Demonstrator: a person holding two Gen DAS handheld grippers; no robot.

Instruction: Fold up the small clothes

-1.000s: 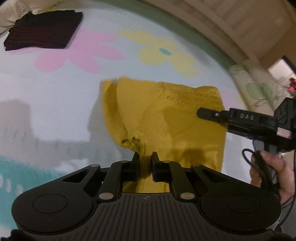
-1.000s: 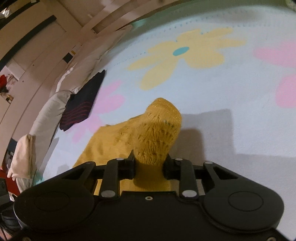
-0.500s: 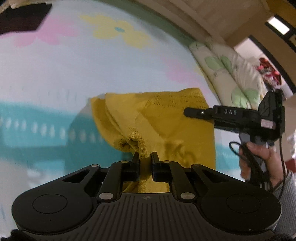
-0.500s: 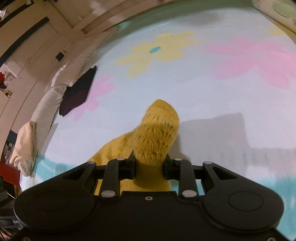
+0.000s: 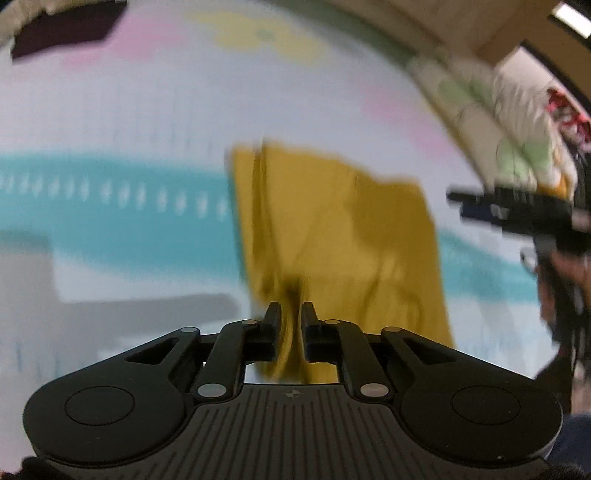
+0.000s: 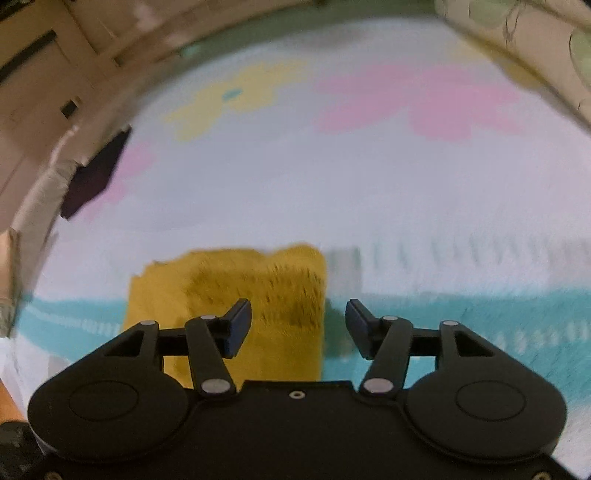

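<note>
**Yellow knit garment laid out on flowered bedspread, one edge pinched**

Spread across a pale bedspread point(image 5: 155, 122) printed with pink and yellow flowers and a turquoise band: a mustard-yellow knit garment point(image 5: 343, 236), lying mostly flat and lapping over the turquoise band. Near edge of the cloth gathered up and pinched in the left gripper point(image 5: 291, 321), jaws almost together yet easing apart, a fold of yellow fabric between the pads. Off to the right side in the left wrist view, clear of the cloth: the right gripper point(image 5: 469, 203), blurred, carried in a hand point(image 5: 565, 266) with a dark cable hanging below.

From the right wrist view, the right gripper point(image 6: 298, 328) hanging above the garment point(image 6: 229, 288), jaws spreading wide, nothing pressed between the fingers point(image 6: 238, 325); yellow knit visible below the gap and behind the left finger, its right edge ending short of the right finger. Folded dark garment point(image 5: 70, 29) lying well apart at the far edge of the bedspread, beside pale bedding. Both views smeared by motion blur.
</note>
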